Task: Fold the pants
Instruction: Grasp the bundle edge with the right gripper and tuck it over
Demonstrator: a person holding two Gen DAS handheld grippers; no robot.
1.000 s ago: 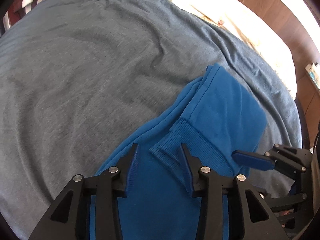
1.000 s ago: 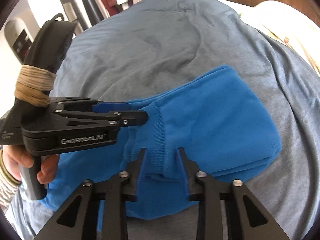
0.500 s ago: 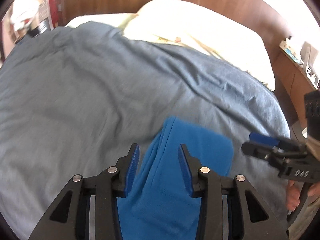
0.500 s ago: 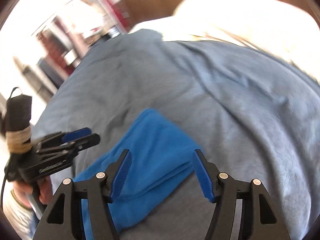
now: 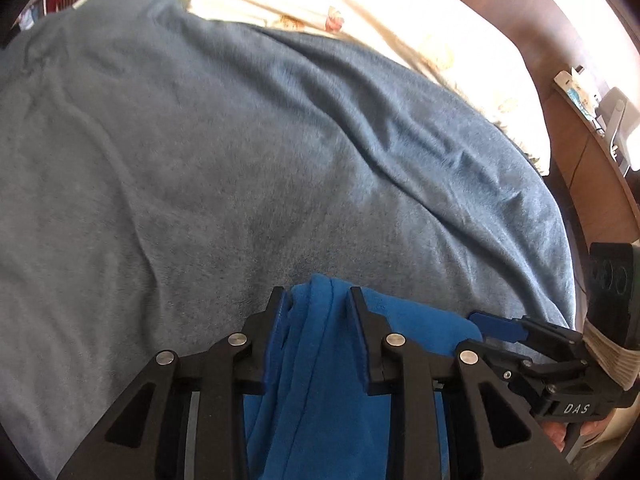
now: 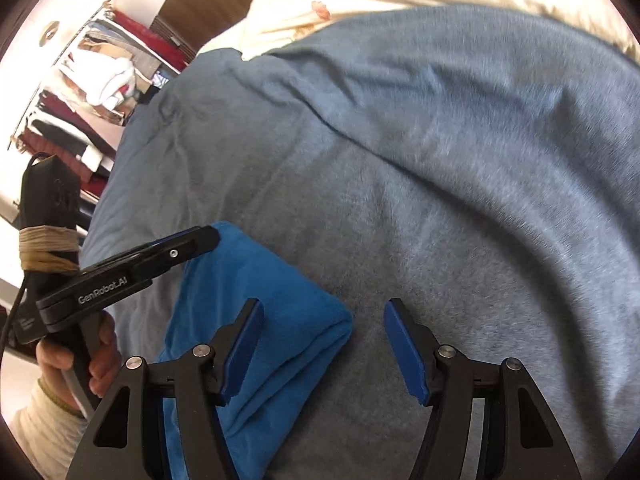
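The blue pants (image 5: 320, 380) lie folded into a thick bundle on the grey bedspread (image 5: 240, 140). My left gripper (image 5: 318, 300) is open, its fingers straddling the bundle's far edge; fabric lies between them without being pinched. In the right wrist view the bundle (image 6: 260, 320) lies at the lower left. My right gripper (image 6: 324, 312) is wide open and empty, its left finger over the bundle's corner, its right finger over bare bedspread. The left gripper (image 6: 200, 240) shows there beside the bundle; the right gripper (image 5: 492, 324) shows in the left wrist view.
A cream patterned pillow (image 5: 360, 8) lies at the head of the bed against a wooden headboard (image 5: 540, 20). A nightstand with small items (image 5: 592, 100) stands to the right. A rack of clothes (image 6: 92, 100) stands past the bed's left side.
Both grippers pulled back from the bundle, so it now lies low in both views. The right gripper, narrow over the ribbed cuff a second ago, has opened wide. The cuff is no longer visible.
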